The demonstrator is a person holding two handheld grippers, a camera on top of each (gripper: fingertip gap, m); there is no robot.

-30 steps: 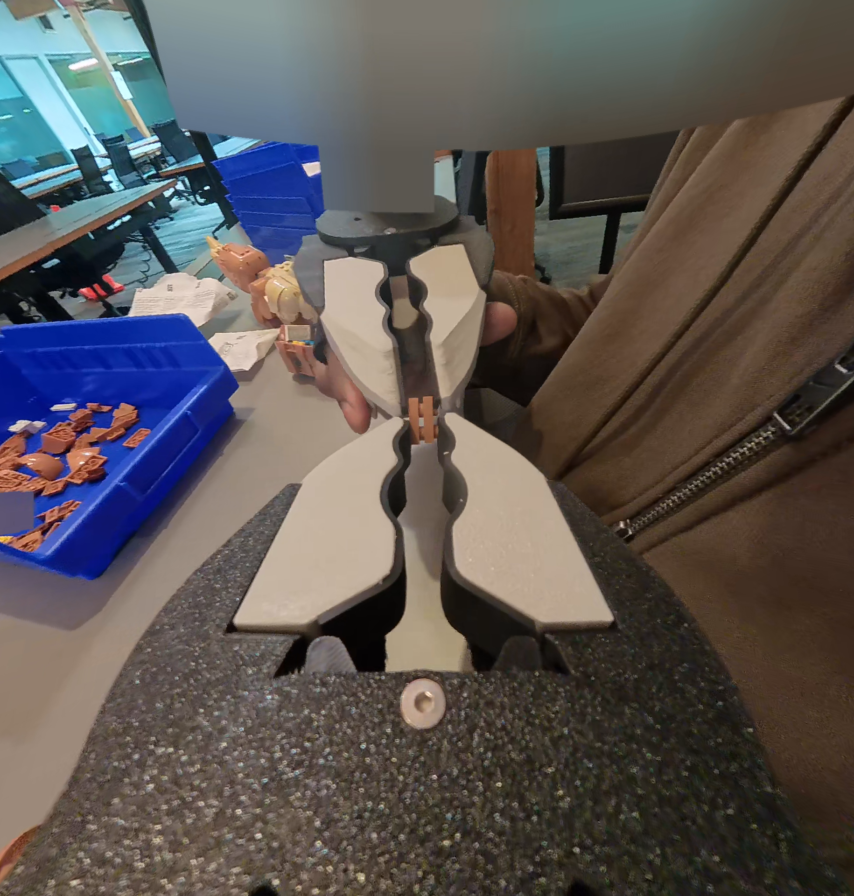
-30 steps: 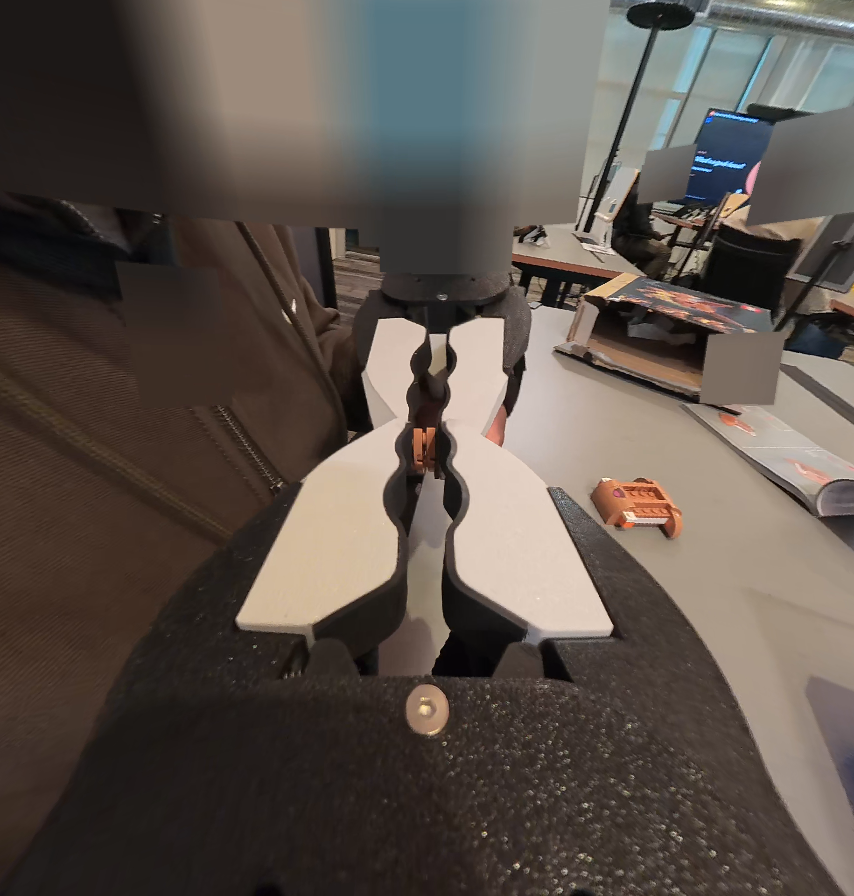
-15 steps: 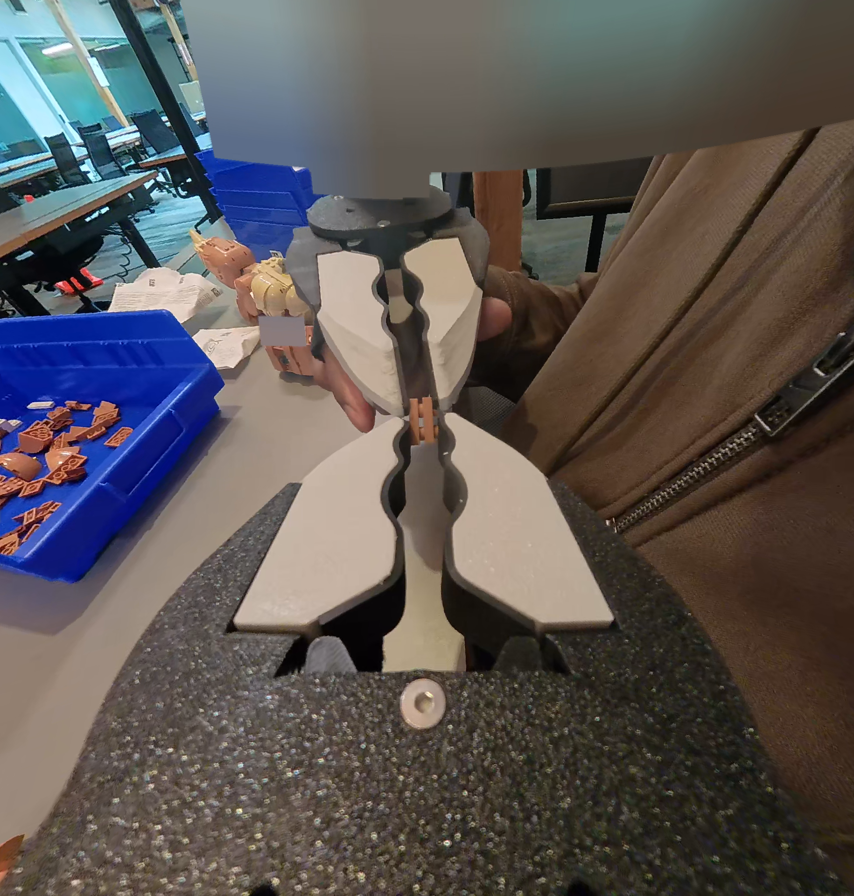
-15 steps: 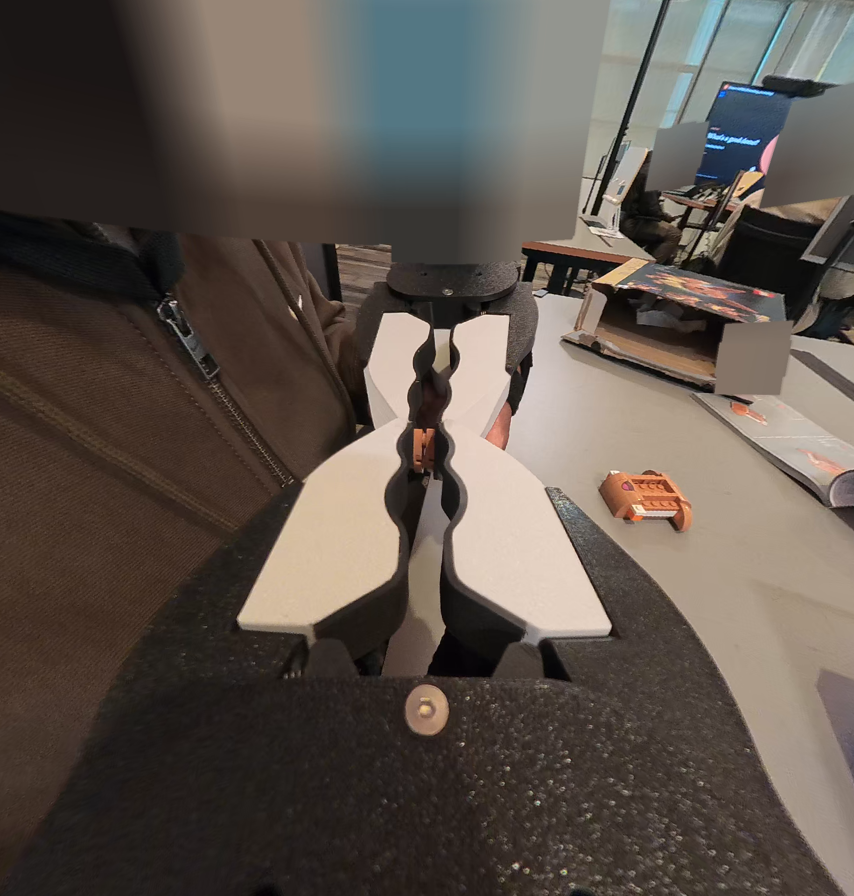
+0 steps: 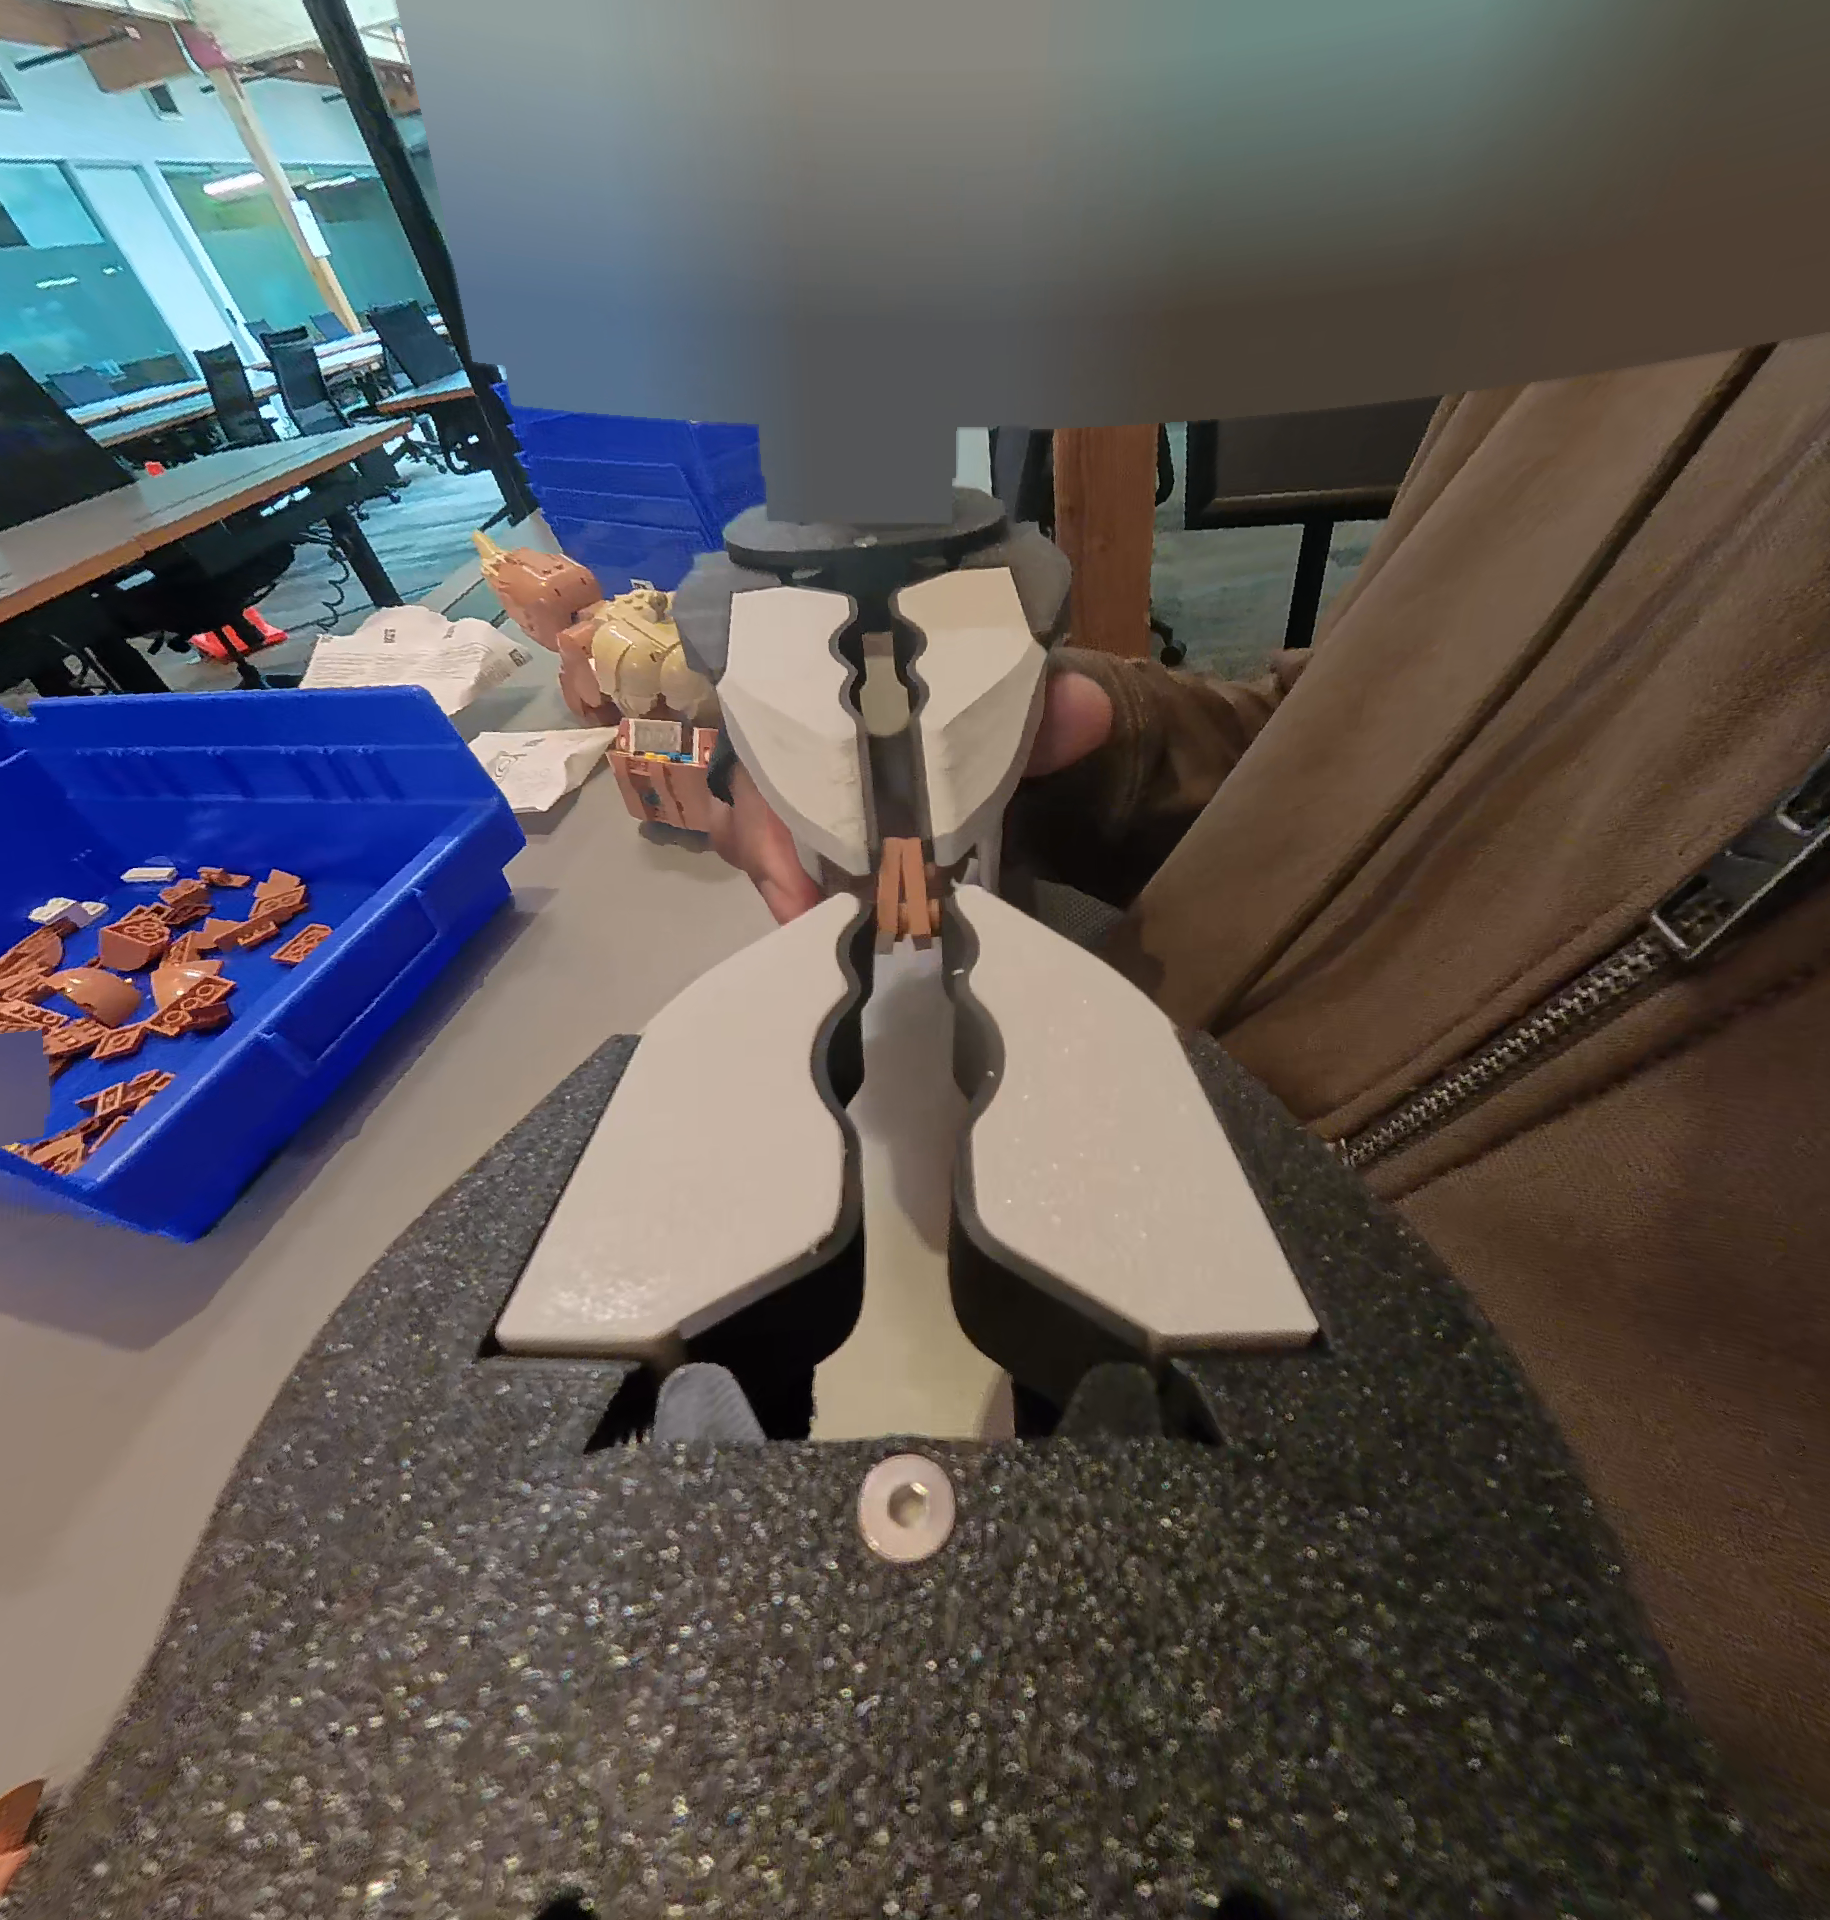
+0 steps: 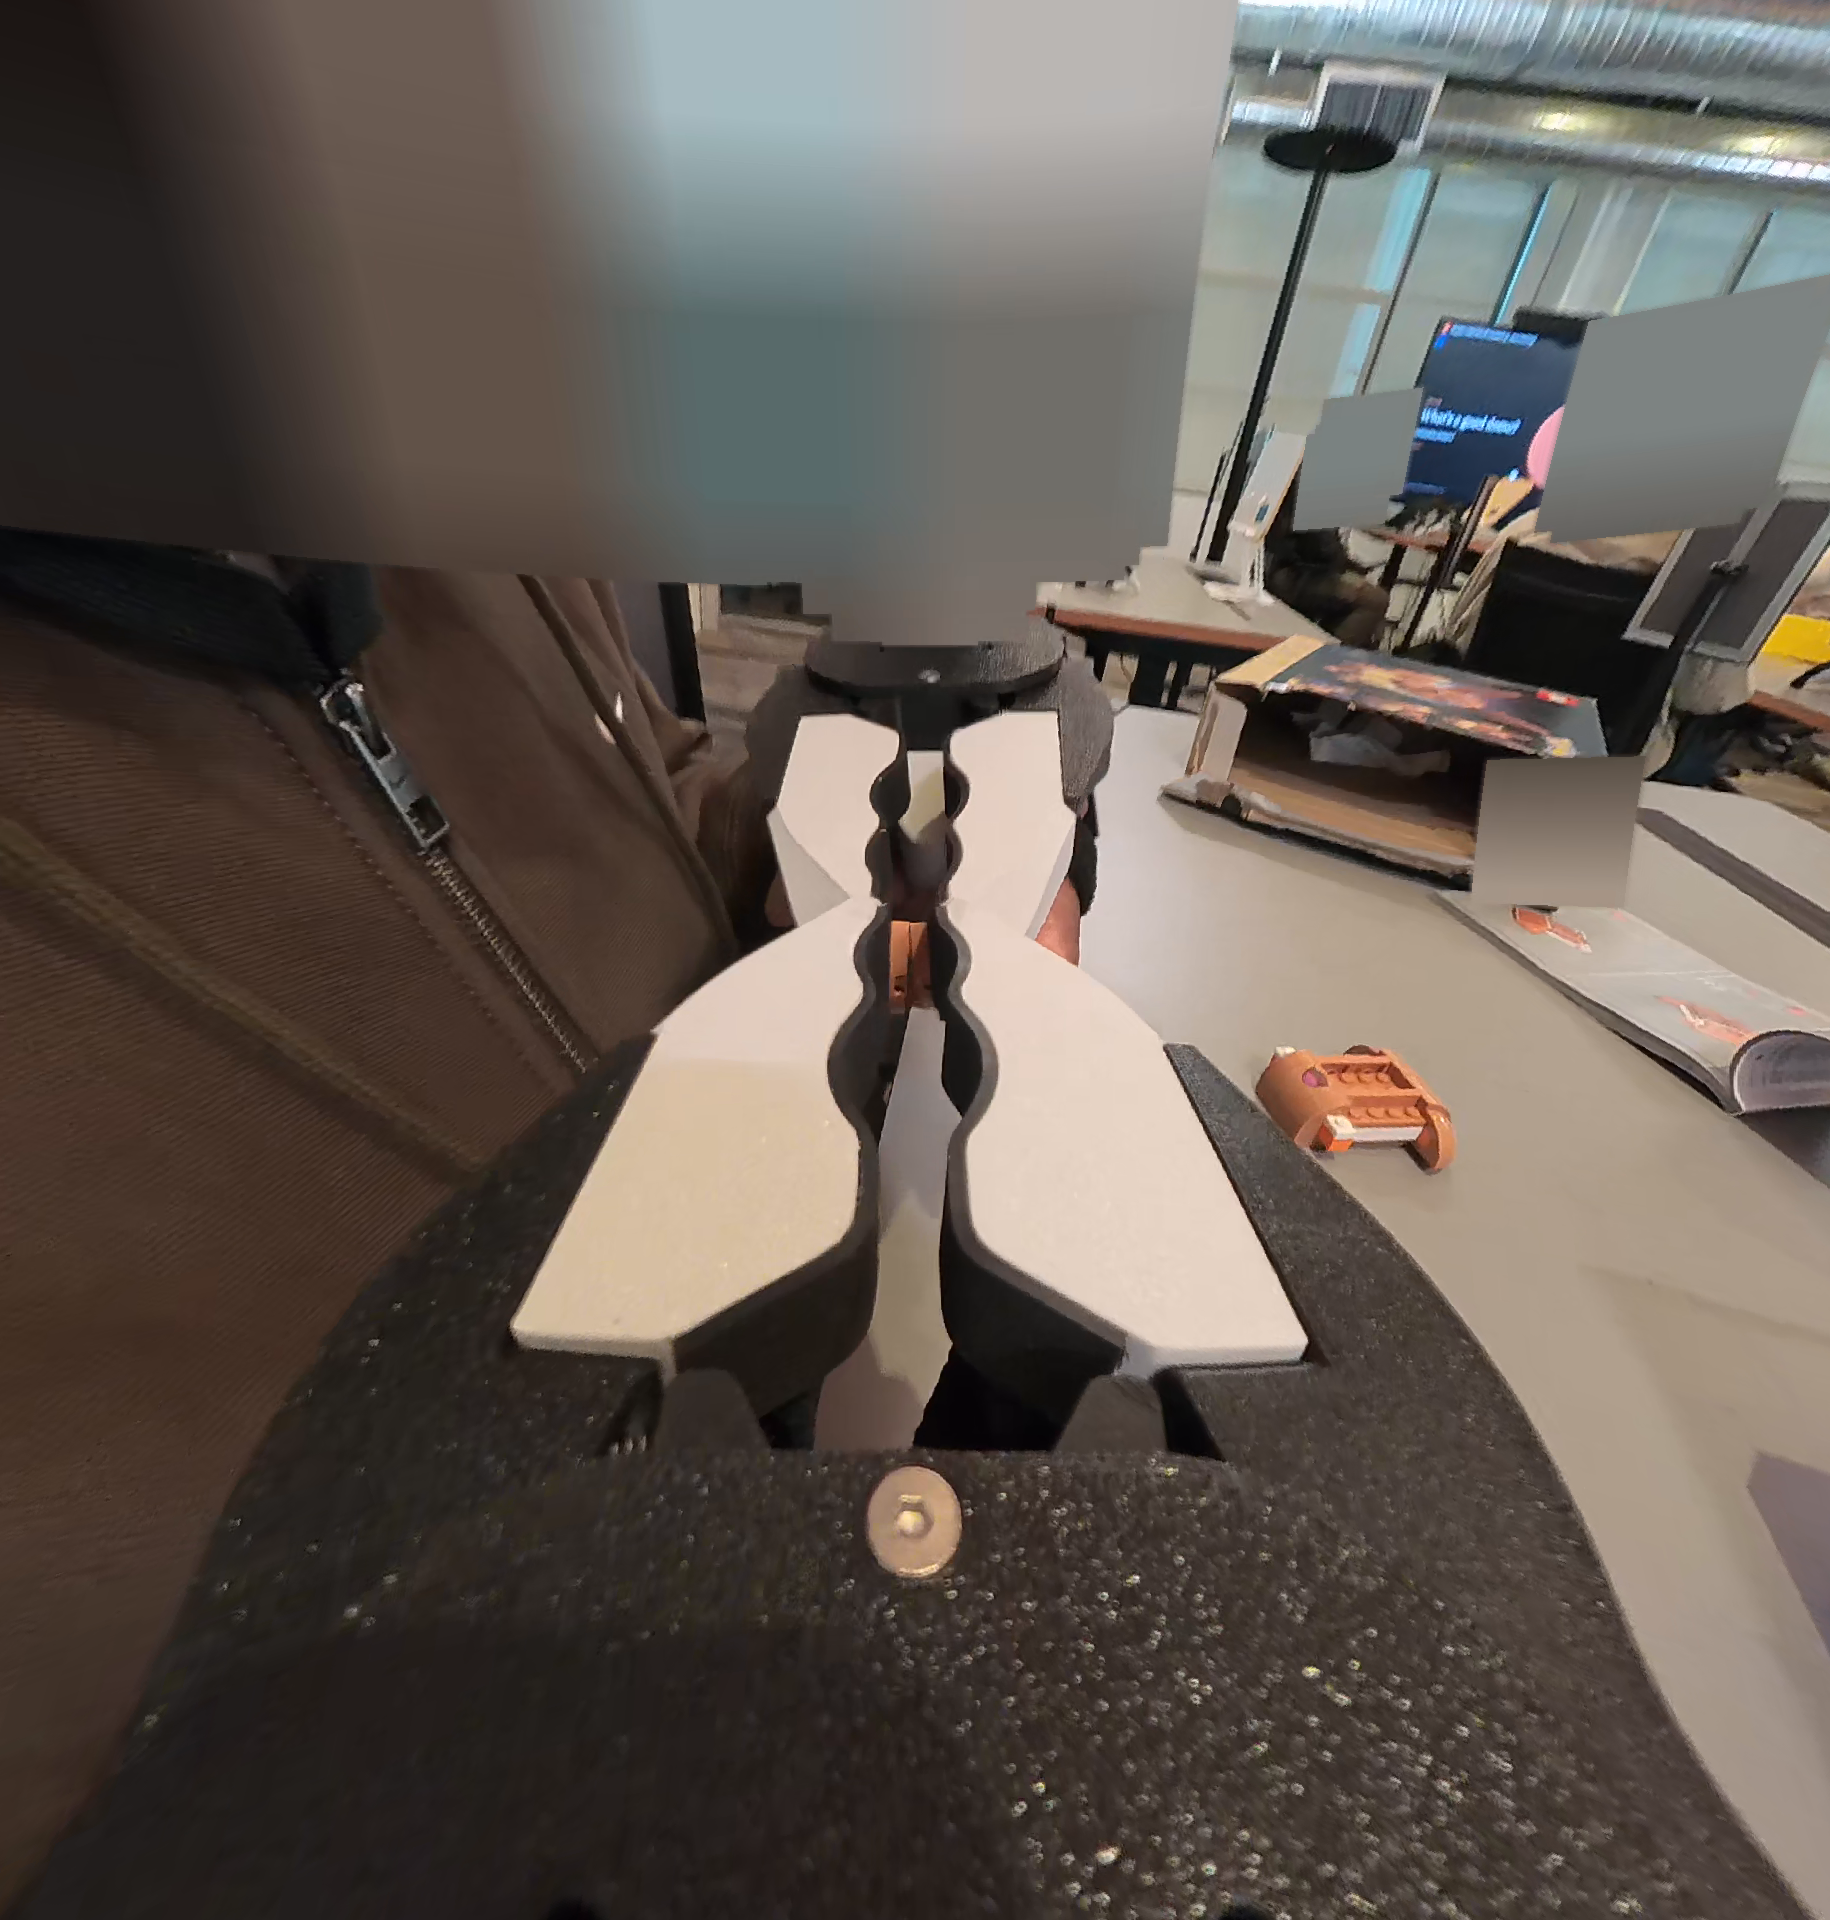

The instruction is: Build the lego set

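My left gripper (image 5: 906, 920) and my right gripper (image 6: 911, 971) meet tip to tip in mid-air in front of a person's brown jacket. Each is shut on a small thin brown lego piece. In the left wrist view the two brown pieces (image 5: 906, 896) touch at the top and splay apart at the bottom. The right gripper (image 5: 895, 847) faces me there, with a hand behind it. In the right wrist view only a brown piece (image 6: 906, 961) between my fingertips shows, and the left gripper (image 6: 911, 883) stands right behind it.
A blue bin (image 5: 371, 997) with several loose brown pieces sits on the grey table at the left. A tan and brown partial model (image 5: 620, 644), a small sub-build (image 5: 662, 774) and paper sheets (image 5: 412, 655) lie behind. An orange-brown sub-assembly (image 6: 1358, 1112), an open booklet (image 6: 1669, 997) and a cardboard box (image 6: 1389, 748) lie at the right. The tips of both grippers are at nearly the same place. From either gripper's tips it is about 25 cm to the orange-brown sub-assembly (image 6: 1358, 1112).
Both grippers stayed shut and tip to tip. The two brown pieces, parallel before, now splay apart at one end. Both views have tilted a little upward.
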